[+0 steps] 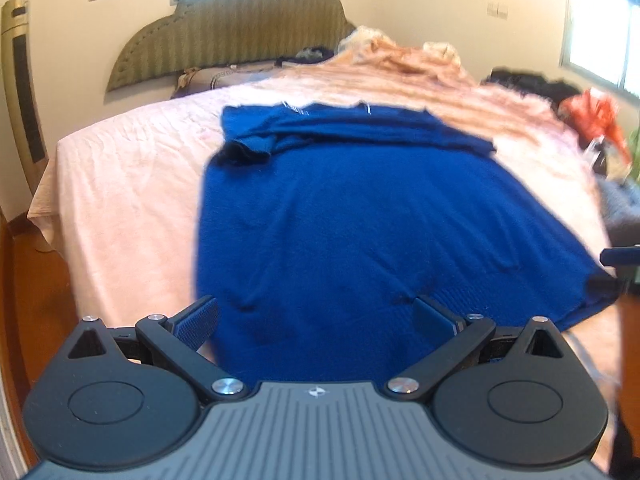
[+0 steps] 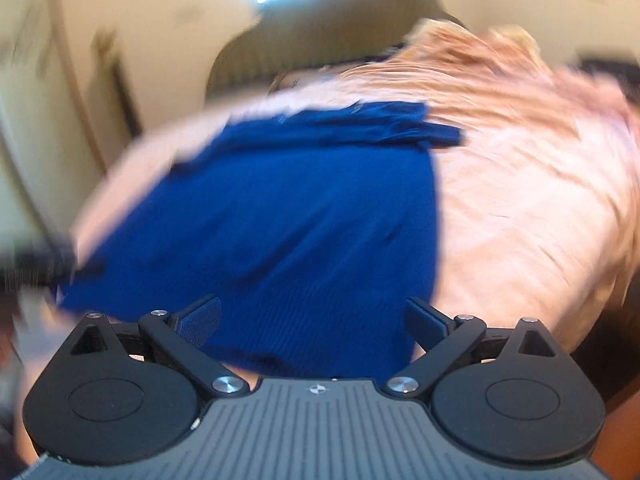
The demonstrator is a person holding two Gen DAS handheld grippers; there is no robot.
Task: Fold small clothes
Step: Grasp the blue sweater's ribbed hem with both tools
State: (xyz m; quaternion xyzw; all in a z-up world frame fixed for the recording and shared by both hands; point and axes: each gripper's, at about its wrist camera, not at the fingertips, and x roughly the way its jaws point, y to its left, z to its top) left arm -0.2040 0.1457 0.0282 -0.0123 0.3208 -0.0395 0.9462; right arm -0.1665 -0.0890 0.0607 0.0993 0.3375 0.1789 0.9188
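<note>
Hovering both tools spread wide and empty, left tool point(image 1: 316, 318) and right tool point(image 2: 314, 320), over the near hem of the blue shirt point(image 1: 360, 216) lying flat on the bed point(image 1: 120, 168), I'd pinch its soft, limp corners.

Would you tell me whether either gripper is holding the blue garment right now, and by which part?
Nothing is held: the left gripper and right gripper both stand open above the blue garment.
</note>
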